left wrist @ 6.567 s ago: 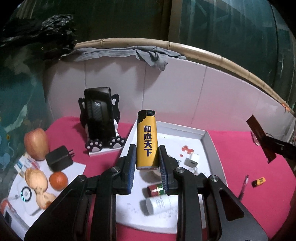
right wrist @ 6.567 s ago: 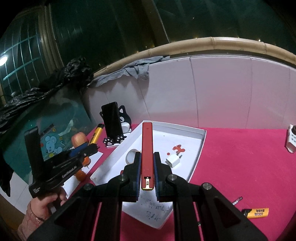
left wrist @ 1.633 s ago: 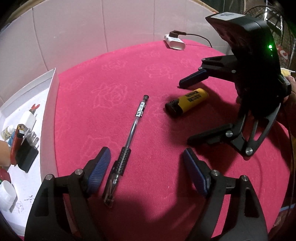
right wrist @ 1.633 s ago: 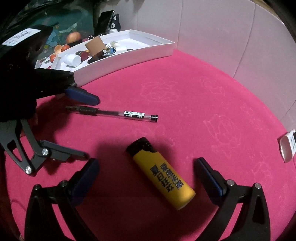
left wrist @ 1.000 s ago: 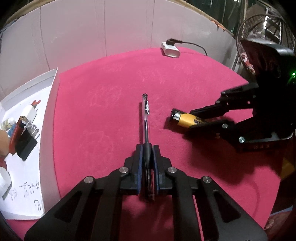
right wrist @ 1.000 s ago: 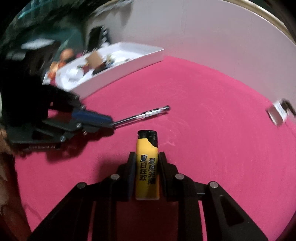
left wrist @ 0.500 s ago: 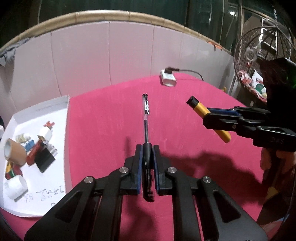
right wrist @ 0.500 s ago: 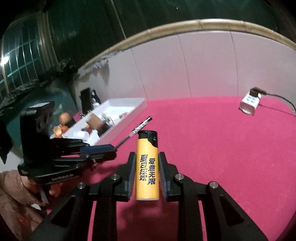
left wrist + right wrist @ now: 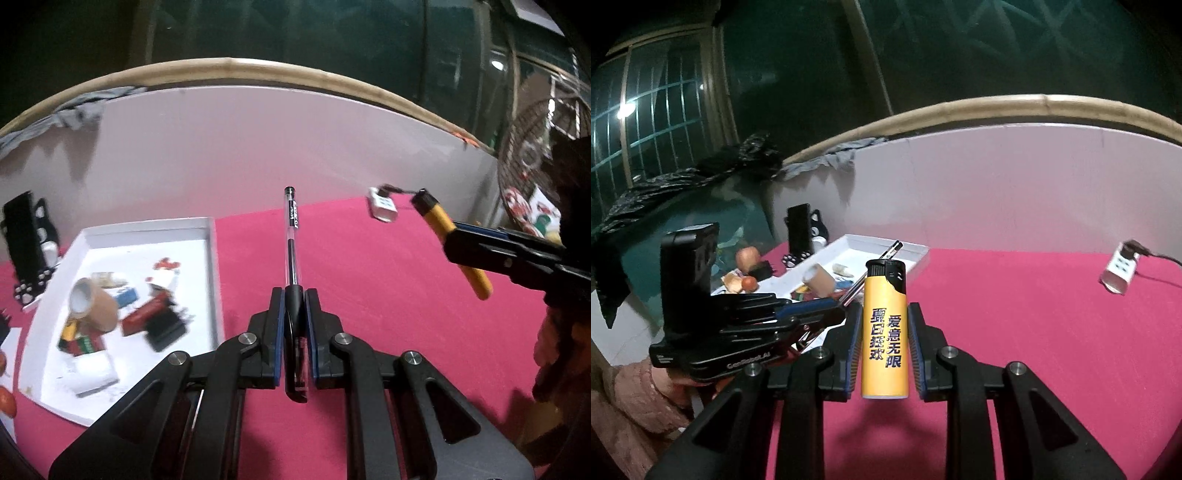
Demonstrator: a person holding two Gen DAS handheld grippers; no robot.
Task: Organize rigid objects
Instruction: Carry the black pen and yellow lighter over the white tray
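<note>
Left tool (image 9: 294,295) clamps a pen (image 9: 291,236); right tool (image 9: 884,314) grips a yellow lighter (image 9: 885,332), above the pink tabletop (image 9: 1052,332) near a cluttered white tray (image 9: 210,280).

— What can't you make out around the white tray (image 9: 212,258)?

— Its contents are smeared by blur: a brown tape roll (image 9: 94,302) reads, but the small items beside it stay unclear. The tray's near corner is hidden behind the left gripper (image 9: 294,325).

— And the pen (image 9: 291,236)?

— Its rear end is buried between the pads, and its label is too small to read. In the right wrist view the left gripper (image 9: 812,314) covers most of it.
</note>
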